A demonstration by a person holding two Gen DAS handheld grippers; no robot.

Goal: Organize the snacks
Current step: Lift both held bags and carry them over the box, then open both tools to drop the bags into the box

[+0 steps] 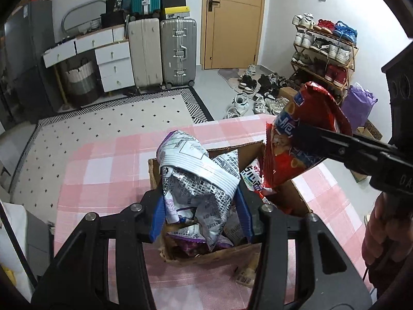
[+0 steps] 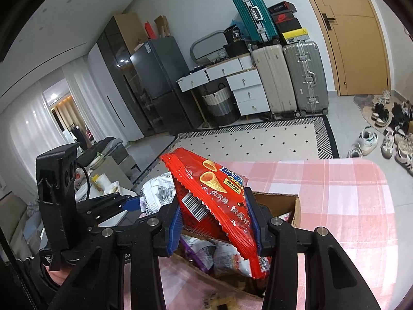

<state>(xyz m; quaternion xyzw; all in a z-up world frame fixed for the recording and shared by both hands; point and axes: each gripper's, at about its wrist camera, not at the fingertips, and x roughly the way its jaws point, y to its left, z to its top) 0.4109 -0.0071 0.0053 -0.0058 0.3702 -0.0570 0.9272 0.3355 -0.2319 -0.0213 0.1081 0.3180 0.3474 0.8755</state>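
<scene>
Both grippers were clenched on snack bags above the box (image 1: 233, 254), an open cardboard carton standing on the pink checked tabletop (image 1: 103, 170). The left gripper (image 1: 201, 214) gripped a white bag (image 1: 198, 178) with black print and purple trim, held just over the box's near end. The right gripper (image 2: 215, 222) gripped a red bag (image 2: 211, 196) of cone snacks, tilted, over the far corner. More packets lay loose inside the box. Judged from this, each bag should be kept pinched firmly at its crimped edge and carried clear of the box walls, since slack foil could snag on a raised flap. The two grippers stood close together, so their paths should be kept apart. Suitcases (image 1: 178, 51), drawers (image 1: 113, 64) and a shoe rack (image 1: 325, 49) stood well off.
</scene>
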